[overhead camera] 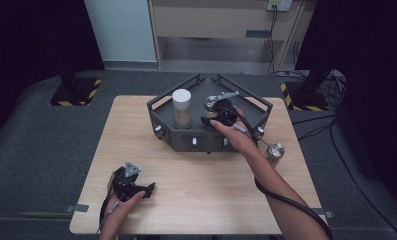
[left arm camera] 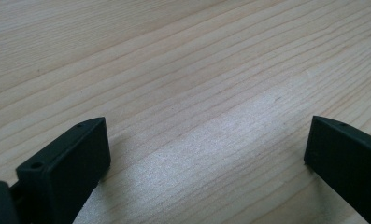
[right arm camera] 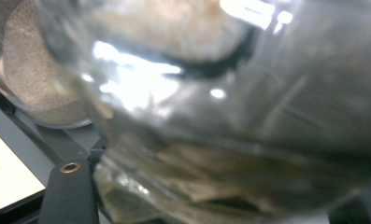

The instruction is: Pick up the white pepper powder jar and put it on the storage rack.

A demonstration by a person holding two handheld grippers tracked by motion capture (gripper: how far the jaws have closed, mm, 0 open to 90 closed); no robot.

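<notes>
While tray-bound, jar sits between fingers.

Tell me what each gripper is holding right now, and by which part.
The left gripper holds nothing; its jaws stand open over the bare table. The right gripper has the glass jar in the tray between its jaws at the body; whether it grips cannot be told.

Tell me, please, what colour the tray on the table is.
Dark grey tray, best in the high view.
</notes>
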